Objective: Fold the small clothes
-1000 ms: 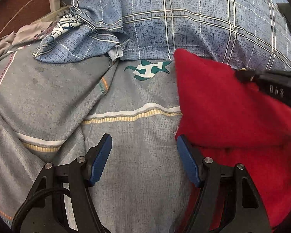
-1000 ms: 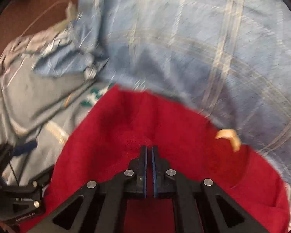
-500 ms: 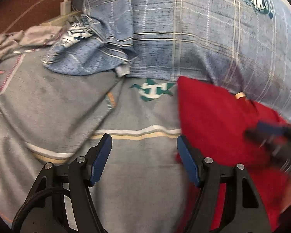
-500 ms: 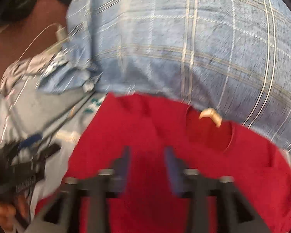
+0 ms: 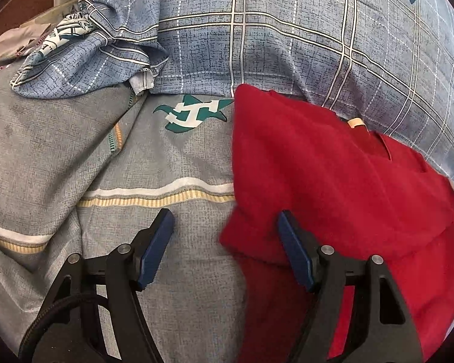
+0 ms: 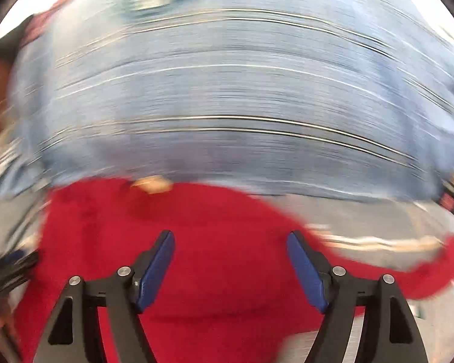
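- Your right gripper (image 6: 230,267) was pinched shut on the red garment (image 5: 333,181) a second ago; now its fingers (image 6: 156,267) stand wide apart with nothing between them, so you have let the cloth go.
- The right wrist view is heavily smeared sideways, which suggests that hand is swinging fast; fine detail there cannot be read.
- The red garment lies on the bed, on the grey sheet (image 5: 166,157), with its far edge up against the blue plaid pillow (image 5: 287,30). It now looks doubled over, with a straight left edge and a small tan label (image 5: 355,122) showing near the neck opening.
- One red flap (image 6: 432,266) trails off to the right in the right wrist view, so the fold is probably not finished; that side likely still needs bringing in.
- Your left gripper (image 5: 225,249) has barely shifted over the last second: fingers (image 5: 156,249) wide, holding nothing.
- Its right finger sits over the near left corner of the red garment, but you cannot tell whether it touches; the left finger is over bare sheet.
- Crumpled blue plaid cloth (image 5: 84,57) lies well apart at the far left, out of your way.
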Motion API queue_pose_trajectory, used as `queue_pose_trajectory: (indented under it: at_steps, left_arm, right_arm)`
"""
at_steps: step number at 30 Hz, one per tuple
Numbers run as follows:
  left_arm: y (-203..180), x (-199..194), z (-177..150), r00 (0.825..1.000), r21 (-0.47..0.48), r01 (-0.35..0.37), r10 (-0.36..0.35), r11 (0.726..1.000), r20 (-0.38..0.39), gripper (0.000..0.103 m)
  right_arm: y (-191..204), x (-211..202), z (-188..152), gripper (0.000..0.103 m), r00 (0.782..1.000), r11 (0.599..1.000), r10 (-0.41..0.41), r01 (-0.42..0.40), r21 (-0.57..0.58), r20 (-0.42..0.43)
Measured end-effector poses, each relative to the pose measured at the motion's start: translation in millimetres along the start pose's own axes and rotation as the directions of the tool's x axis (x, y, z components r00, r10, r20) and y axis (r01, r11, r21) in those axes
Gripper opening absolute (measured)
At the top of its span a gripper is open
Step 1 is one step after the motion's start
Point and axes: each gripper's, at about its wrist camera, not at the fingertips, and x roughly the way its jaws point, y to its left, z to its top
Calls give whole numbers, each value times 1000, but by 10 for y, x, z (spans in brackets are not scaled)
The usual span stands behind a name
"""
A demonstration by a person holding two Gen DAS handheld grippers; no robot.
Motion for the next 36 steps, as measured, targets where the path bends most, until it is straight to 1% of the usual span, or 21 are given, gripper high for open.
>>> queue_pose_trajectory:
  at_steps: [1, 2, 3, 4, 5, 7, 8, 9, 10, 12, 13, 16, 18, 20, 21, 22, 24, 26, 27, 30, 36]
  left_arm:
    - [-10, 1, -2, 1000, 4, -6, 6, 1000, 3, 73]
    - [-19, 1, -1, 1000, 9, -9, 9, 1000, 5, 73]
    - [-25, 1, -1, 1000, 15, -13, 13, 1000, 7, 73]
    - [-27, 6, 1, 1000, 18, -14, 14, 1000, 8, 73]
    - [-23, 2, 0, 1000, 18, -14, 14, 1000, 9, 73]
    - [-26, 3, -1, 1000, 19, -17, 17, 1000, 10, 73]
    - [-30, 4, -3, 1000, 21, -20, 20, 1000, 12, 73]
    - [-36, 4, -4, 1000, 25, -24, 24, 999, 14, 73]
    - [-41, 3, -4, 1000, 29, -27, 27, 999, 15, 73]
    - [-39, 0, -1, 999, 31, -28, 28, 999, 16, 73]
    - [-36, 0, 0, 1000, 30, -27, 26, 999, 15, 73]
    - [-36, -2, -1, 1000, 29, -26, 26, 999, 16, 73]
    - [-41, -8, -6, 999, 32, -28, 28, 999, 19, 73]
    - [-42, -12, -9, 999, 34, -29, 28, 999, 19, 73]
    - [-43, -15, -6, 999, 34, -29, 28, 999, 19, 73]
    - [-43, -14, -3, 999, 36, -28, 28, 999, 19, 73]
    - [-41, -15, -2, 999, 37, -30, 29, 999, 21, 73]
    - [-45, -23, -3, 999, 40, -34, 33, 999, 24, 73]
    - [-47, -33, -2, 999, 44, -37, 36, 998, 27, 73]
    - [-46, -59, 4, 999, 50, -40, 38, 998, 36, 73]
    - [-45, -90, -4, 998, 46, -41, 39, 998, 46, 73]
  right_arm:
    - [-147, 112, 7, 74, 998, 998, -41, 42, 36, -37]
    - [-245, 214, 1, 73, 997, 997, -40, 45, 57, -71]
    - [-304, 314, -16, 61, 994, 997, -18, 26, 71, -105]
    - [-324, 404, -34, 44, 991, 997, 11, -1, 76, -137]
    - [-301, 468, -56, 39, 988, 999, 12, -4, 54, -153]
    - [-265, 397, -74, 4, 994, 1000, 9, -9, 2, -108]
    - [-276, 335, -81, 4, 993, 998, 64, -63, 14, -95]
    - [-300, 292, -74, 3, 994, 997, 72, -70, 27, -83]
    - [-277, 265, -77, 2, 996, 998, 56, -54, 19, -69]
    - [-261, 245, -98, 1, 999, 999, -35, 34, -28, -42]
    - [-304, 233, -118, 1, 998, 998, -55, 54, -32, -42]
    - [-417, 293, -167, 1, 997, 999, 18, -14, 41, -82]
    - [-432, 258, -151, 5, 995, 993, 80, -74, 97, -56]
    - [-401, 262, -127, 32, 993, 987, 108, -102, 122, -43]
    - [-388, 278, -121, 59, 992, 986, 114, -108, 130, -46]
    - [-365, 305, -123, 66, 990, 982, 131, -123, 141, -50]
    - [-281, 384, -135, 66, 986, 981, 154, -144, 128, -69]
    - [-150, 445, -157, 47, 989, 991, 125, -120, 63, -83]
    - [-67, 478, -171, 28, 990, 994, 106, -105, 16, -93]
    - [52, 472, -189, 6, 994, 996, 60, -66, -62, -87]
    - [-160, 219, -30, 4, 999, 999, 37, -38, -35, -21]
